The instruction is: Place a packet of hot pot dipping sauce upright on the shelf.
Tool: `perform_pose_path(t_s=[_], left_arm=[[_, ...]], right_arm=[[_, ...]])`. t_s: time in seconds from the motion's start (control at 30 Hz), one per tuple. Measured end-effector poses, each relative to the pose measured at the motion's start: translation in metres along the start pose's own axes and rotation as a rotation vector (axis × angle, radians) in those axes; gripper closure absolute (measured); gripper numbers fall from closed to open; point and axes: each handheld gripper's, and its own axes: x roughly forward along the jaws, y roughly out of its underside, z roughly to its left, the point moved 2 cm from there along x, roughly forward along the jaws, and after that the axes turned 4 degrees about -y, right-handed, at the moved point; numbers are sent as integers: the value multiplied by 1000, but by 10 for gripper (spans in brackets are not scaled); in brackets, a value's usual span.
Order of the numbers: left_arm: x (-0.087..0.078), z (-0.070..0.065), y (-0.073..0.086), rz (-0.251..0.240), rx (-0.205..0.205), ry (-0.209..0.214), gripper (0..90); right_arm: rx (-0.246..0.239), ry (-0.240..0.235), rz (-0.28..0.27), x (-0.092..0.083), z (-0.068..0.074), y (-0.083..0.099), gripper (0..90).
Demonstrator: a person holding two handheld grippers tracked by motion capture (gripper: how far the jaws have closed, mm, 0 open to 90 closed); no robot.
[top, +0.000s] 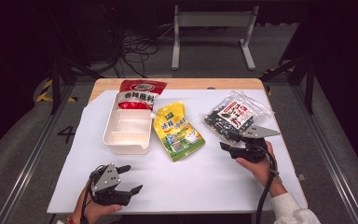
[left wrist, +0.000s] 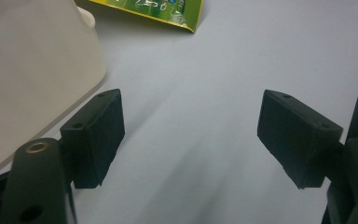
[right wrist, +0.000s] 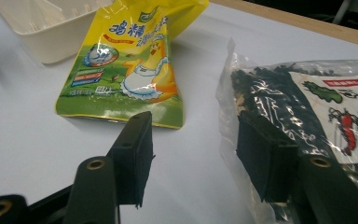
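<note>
Right gripper (right wrist: 193, 156): jaws spread, nothing clamped, at clear bag (right wrist: 307, 107) edge. Bag light, soft, slippery film; contents crushable. Pinch the flat edge seam. Left gripper (top: 127, 179) open, idle

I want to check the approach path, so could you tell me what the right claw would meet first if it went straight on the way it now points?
Most likely the clear bag of dark dried goods: the right claw already has one jaw against its near edge. The yellow pouch lies further ahead on the other side. Depth is hard to judge.
</note>
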Motion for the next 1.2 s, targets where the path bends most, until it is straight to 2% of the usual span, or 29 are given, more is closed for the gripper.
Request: perform_pose_path(t_s=[0.07, 0.17, 0.3, 0.37, 0.43, 0.63, 0.77, 0.87, 0.97, 1.07, 1.13, 1.2], left_arm=[[2, 1, 1, 10, 5, -5, 226], [3, 1, 2, 19, 12, -11, 223], [3, 2, 3, 20, 14, -10, 221], [2, 1, 3, 18, 18, -10, 221], [1, 0, 2, 17, 22, -8, 221], [2, 0, 3, 25, 28, -2, 219], [2, 0, 3, 23, 31, 4, 217], [2, -1, 3, 26, 29, 4, 217], [3, -1, 2, 30, 31, 7, 217], [5, -2, 2, 31, 33, 15, 217], [6, -2, 2, 34, 33, 19, 217], [6, -2, 2, 36, 33, 23, 217]], right_arm=[[-17, -4, 14, 6, 1, -2, 488], [-24, 41, 26, 4, -3, -3, 488], [48, 135, 15, -5, -25, 3, 490], [91, 159, 27, -6, -34, 9, 489], [108, 148, 38, -5, -38, 13, 514], [67, 97, 113, 1, -33, 26, 577], [47, 106, 180, 1, -31, 39, 560], [52, 109, 186, 0, -32, 42, 561], [43, 132, 186, 2, -32, 42, 581], [31, 146, 162, 2, -32, 39, 616], [23, 129, 132, 3, -30, 36, 668], [11, 120, 127, 4, -29, 34, 735]])
